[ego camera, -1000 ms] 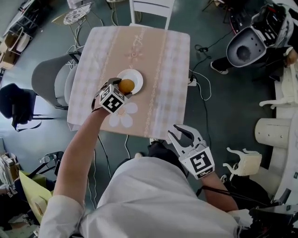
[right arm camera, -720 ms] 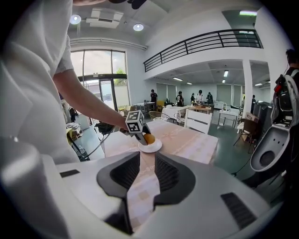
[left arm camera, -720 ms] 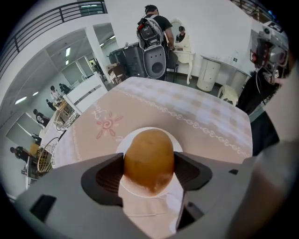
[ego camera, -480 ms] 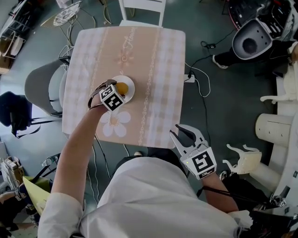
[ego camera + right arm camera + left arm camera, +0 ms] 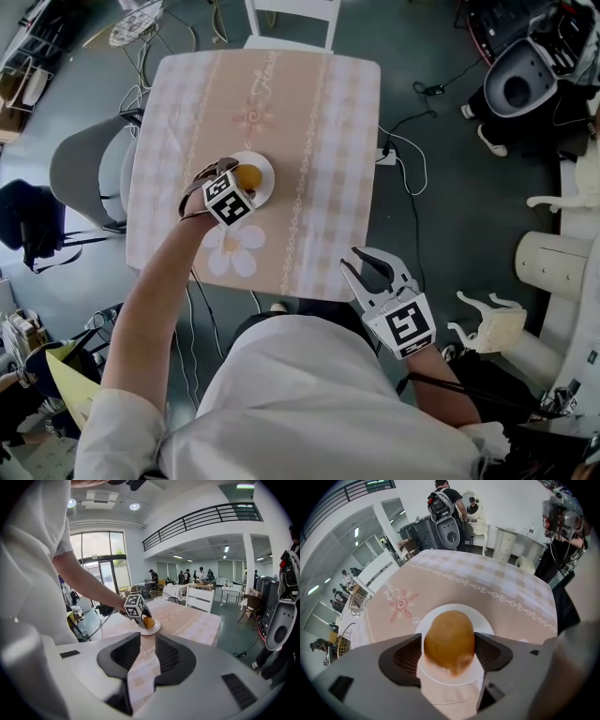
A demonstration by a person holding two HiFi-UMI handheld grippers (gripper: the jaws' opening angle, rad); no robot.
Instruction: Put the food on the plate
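Golden-brown and egg-shaped, the food (image 5: pixel 248 176) is the one thing that matters, but nearest the person is the idle tool. The right hand-held gripper (image 5: pixel 147 651) hangs off the near edge of the table (image 5: pixel 319 141), close to the body. Its jaws are spread with only a narrow gap between them, and nothing is in that gap. It is well apart from the plate (image 5: pixel 483 624), so it is the farther of the two. Further out, over the left part of the table, the left hand-held gripper (image 5: pixel 449 649) is pinching the food between its dark ribbed pads. In the left gripper view the food's long axis runs away along the jaws, and they press on its shorter sides. The white plate lies directly beneath and just beyond the food, showing past it on every side. The food is therefore already centred over the plate, not off to one side. Whether its underside touches the plate cannot be told from any view. The next move probably needs no sideways travel, only a short lowering if there is a gap and then spreading the jaws. Being rounded, the food may roll a little once it is let go. Beyond the plate the patterned cloth runs on bare to a white chair (image 5: pixel 291 14) at the far edge.
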